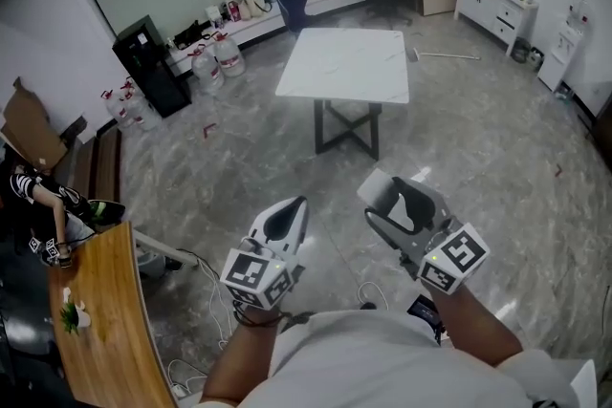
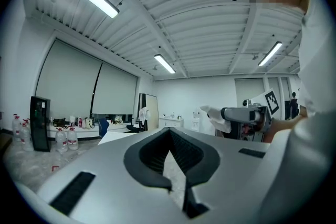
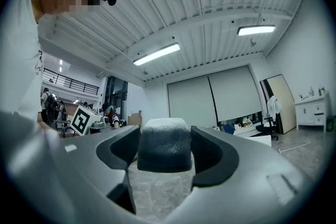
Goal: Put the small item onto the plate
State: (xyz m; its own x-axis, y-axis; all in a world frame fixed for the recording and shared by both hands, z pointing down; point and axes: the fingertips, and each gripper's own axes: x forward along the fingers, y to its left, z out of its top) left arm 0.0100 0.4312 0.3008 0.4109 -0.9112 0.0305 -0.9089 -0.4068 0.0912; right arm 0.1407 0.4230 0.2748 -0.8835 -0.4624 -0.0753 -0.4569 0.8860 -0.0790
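Item [image 3: 164, 145] sits in the right hand-held gripper [image 1: 392, 198], jaws closed narrow on either side of it, a pale rounded lump poking out past the tips. Left hand-held gripper [image 1: 295, 210] is pinched together at the tips with nothing between them, held just beside the right, both low in front of the person's body. White table [image 1: 349, 62] lies straight ahead across the floor, well apart from both. No plate that I can make out; the top looks bare from here. By my read the carry falls to the right one: forward to the table, then find the plate.
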